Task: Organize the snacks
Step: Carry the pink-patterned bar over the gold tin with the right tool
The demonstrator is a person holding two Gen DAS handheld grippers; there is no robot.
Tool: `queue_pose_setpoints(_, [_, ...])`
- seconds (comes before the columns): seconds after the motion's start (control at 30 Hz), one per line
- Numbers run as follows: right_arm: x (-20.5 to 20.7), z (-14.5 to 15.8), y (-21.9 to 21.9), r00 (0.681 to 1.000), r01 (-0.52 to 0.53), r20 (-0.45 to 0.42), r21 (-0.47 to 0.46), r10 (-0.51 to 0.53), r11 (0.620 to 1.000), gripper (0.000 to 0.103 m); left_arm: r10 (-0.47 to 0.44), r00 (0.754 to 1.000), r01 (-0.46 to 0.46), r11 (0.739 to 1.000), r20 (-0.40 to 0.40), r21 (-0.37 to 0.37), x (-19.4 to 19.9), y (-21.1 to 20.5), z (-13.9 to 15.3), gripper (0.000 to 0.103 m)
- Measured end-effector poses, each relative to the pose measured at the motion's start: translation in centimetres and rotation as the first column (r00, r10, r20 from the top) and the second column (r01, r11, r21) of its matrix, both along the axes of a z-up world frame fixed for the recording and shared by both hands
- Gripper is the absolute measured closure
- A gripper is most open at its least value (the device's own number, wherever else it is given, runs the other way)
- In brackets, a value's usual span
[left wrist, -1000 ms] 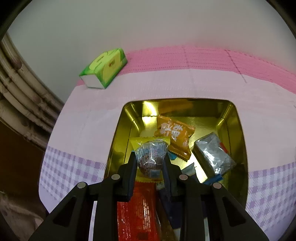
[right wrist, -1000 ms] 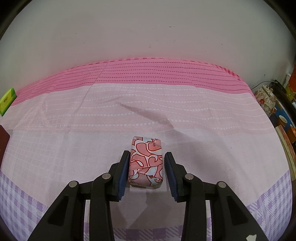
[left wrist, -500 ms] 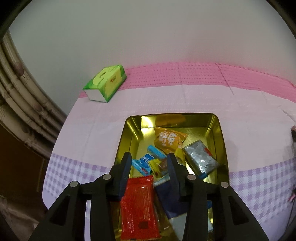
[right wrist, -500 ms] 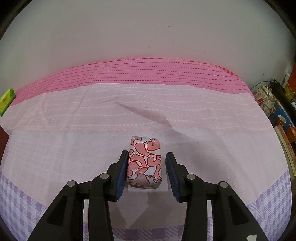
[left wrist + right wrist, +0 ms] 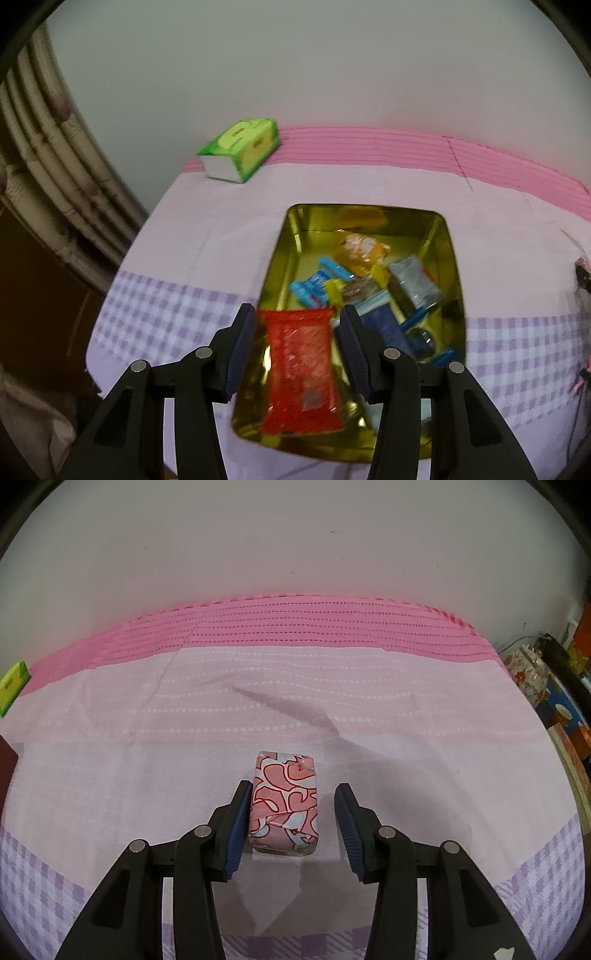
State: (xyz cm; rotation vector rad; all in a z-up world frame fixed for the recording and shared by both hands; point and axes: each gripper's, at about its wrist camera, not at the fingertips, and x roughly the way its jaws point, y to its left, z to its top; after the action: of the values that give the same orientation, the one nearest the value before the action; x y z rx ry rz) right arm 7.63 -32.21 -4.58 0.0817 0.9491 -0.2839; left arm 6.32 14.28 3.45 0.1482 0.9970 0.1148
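In the left wrist view a gold tin (image 5: 452, 258) sits on the cloth and holds several wrapped snacks: a red packet (image 5: 301, 369), an orange one (image 5: 364, 249), a silver one (image 5: 415, 282), blue ones (image 5: 314, 286). My left gripper (image 5: 297, 347) hangs above the tin's near end, its jaws opening, nothing held between them. In the right wrist view a pink heart-patterned pack (image 5: 284, 801) lies on the cloth between the fingers of my right gripper (image 5: 290, 825). Its jaws are opening; a gap shows at the right pad, while the left pad sits close against the pack.
A green tissue box (image 5: 240, 153) lies at the table's far left corner, its end showing as a green tissue box (image 5: 11, 686) in the right wrist view. The pink and lilac tablecloth (image 5: 332, 686) meets a pale wall behind. Clutter (image 5: 546, 686) stands off the right edge.
My left gripper let go of a clear-wrapped snack into the tin, opened and rose back from it. The right gripper's jaws have spread a little around the pink pack.
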Motion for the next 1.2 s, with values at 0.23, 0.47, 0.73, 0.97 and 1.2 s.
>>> queue_pose_setpoints(0.23, [0.1,0.0,0.3,1.0,-0.02,0.002,-0.006,0.02,1.0,0.076,0.045,0.999,-0.045,0.999,0.011,0.022,-2.0,1.4,-0.1,0.054])
queue_pose_setpoints(0.47, [0.0,0.0,0.5,1.0,0.007,-0.007,0.002,-0.007,1.0,0.076,0.074,0.997,-0.075,0.996,0.012,0.038,-2.9,2.1,-0.6,0.054])
queue_pose_setpoints(0.73, [-0.6,0.6,2.4,0.999,0.005,-0.04,0.02,-0.004,1.0,0.077,0.112,0.994,-0.112,0.993,0.012,0.035,-3.7,3.3,-1.2,0.054])
queue_pose_setpoints(0.97, [-0.8,2.3,6.6,0.996,-0.085,-0.019,0.043,0.086,0.995,0.077,0.133,0.991,-0.133,0.991,0.011,0.028,-4.4,4.2,-1.5,0.054])
queue_pose_setpoints(1.2, [-0.4,4.9,12.8,0.974,-0.226,0.025,0.064,0.225,0.972,0.077,0.154,0.988,-0.154,0.988,0.012,0.013,-4.6,5.0,-1.8,0.054])
